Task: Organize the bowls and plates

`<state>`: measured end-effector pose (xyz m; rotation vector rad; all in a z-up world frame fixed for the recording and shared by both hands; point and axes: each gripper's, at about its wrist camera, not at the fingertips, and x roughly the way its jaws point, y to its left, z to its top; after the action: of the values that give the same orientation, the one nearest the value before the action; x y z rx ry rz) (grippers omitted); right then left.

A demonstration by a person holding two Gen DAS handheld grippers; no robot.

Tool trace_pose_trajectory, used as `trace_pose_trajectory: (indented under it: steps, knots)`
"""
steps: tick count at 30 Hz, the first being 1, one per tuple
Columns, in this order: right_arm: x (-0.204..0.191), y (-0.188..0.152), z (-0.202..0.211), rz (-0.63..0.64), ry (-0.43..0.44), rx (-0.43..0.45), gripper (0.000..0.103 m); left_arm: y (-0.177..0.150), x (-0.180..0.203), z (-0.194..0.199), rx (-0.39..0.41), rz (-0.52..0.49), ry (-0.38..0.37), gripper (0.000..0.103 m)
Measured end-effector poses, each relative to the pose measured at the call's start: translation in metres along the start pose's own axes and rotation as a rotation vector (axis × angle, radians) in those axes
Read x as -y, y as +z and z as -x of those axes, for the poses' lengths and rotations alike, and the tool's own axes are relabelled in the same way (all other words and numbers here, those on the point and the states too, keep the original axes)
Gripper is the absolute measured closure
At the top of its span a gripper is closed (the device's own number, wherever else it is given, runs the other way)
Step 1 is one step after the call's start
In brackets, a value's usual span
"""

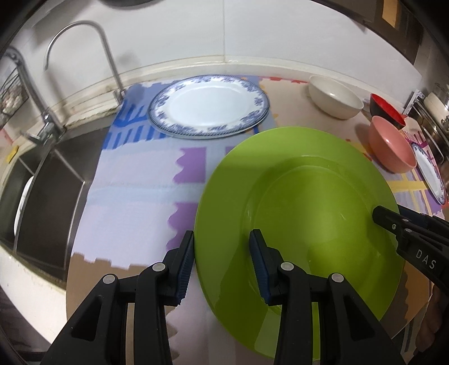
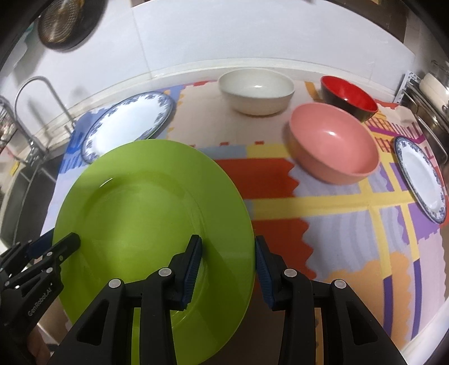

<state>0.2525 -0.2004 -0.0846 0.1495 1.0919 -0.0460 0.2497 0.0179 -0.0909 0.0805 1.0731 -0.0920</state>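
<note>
Green plate (image 1: 294, 213): raised above the mat, nearer than the blue-rimmed plate (image 1: 209, 105).
Left gripper (image 1: 221, 266): clamps its left rim.
Right gripper (image 2: 228, 269): clamps its right rim.

green plate (image 1: 303, 196): near rim cut off at 6 o'clock by the left wrist frame edge, partly masked by gripper fingers (image 1: 263, 269). small blue-rimmed plate (image 1: 429, 171): cut by the fisheye border at 3 o'clock. sink (image 1: 42, 179) contents: white object, unidentifiable. dark round item (image 2: 64, 25) at 11 o'clock on the wall: blurred. rack (image 2: 429, 92) at 2 o'clock: contents indistinct.
</note>
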Motion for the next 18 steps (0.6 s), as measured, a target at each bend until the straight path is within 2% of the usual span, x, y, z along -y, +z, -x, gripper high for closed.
trace_pose_trajectory:
  steps: [6,18]
  knots:
    - [-0.017,-0.015,-0.003,0.024,0.021,-0.033,0.064,-0.018,-0.015,0.002,-0.032,0.024,0.019,0.064]
    - [-0.041,-0.025,-0.015,0.062,0.027,-0.072,0.064,-0.029,-0.035,-0.011,-0.068,0.062,0.029,0.064]
